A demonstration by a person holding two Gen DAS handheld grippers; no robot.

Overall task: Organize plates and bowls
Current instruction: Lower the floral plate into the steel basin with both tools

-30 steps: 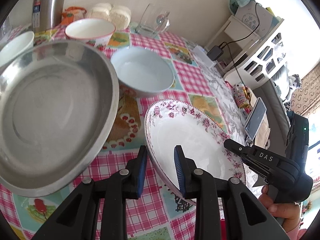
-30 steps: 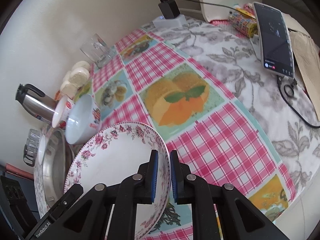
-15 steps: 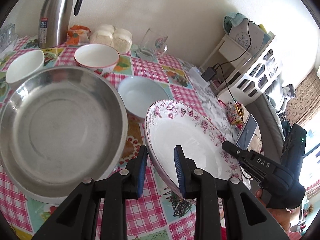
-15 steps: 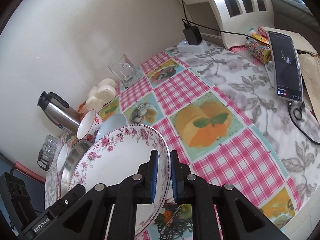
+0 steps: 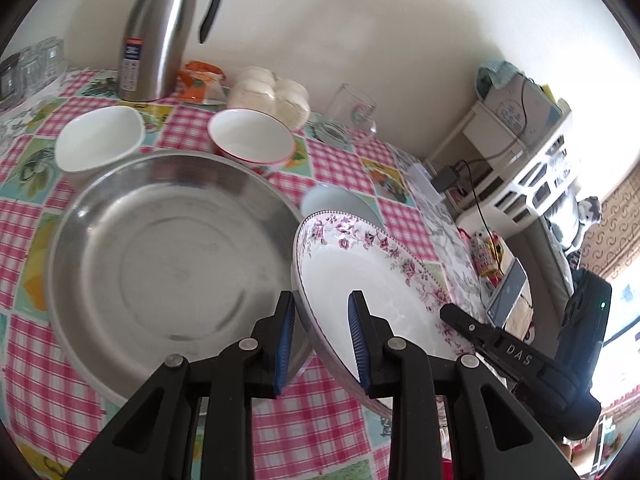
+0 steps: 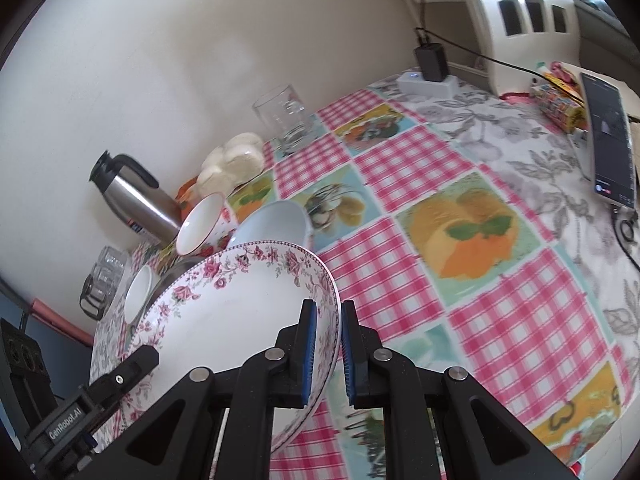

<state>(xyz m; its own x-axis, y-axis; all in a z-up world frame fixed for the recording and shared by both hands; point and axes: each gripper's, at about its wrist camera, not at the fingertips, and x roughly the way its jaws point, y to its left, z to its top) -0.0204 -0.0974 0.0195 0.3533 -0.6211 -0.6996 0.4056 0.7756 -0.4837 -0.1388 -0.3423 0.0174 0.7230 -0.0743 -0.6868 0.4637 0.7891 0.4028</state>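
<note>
A white plate with a pink floral rim (image 5: 372, 276) (image 6: 236, 304) is held tilted above the table, its left edge next to a large steel pan (image 5: 160, 256). My left gripper (image 5: 320, 344) is shut on the plate's near rim. My right gripper (image 6: 329, 352) is shut on its opposite rim. A pale blue bowl (image 5: 340, 204) (image 6: 272, 224) sits behind the plate. A white bowl with a red rim (image 5: 252, 140) (image 6: 204, 226) and a plain white bowl (image 5: 100, 138) (image 6: 138, 298) stand farther back.
A steel thermos jug (image 5: 160, 32), a bag of white buns (image 5: 272, 96), a glass mug (image 5: 356, 114) and several glasses (image 5: 32, 64) line the wall. A phone (image 6: 610, 136), a charger block (image 6: 430, 68) and cables lie on the table's right side.
Both grippers have lifted the floral plate higher and carried it toward the steel pan. The plate now covers more of the blue bowl.
</note>
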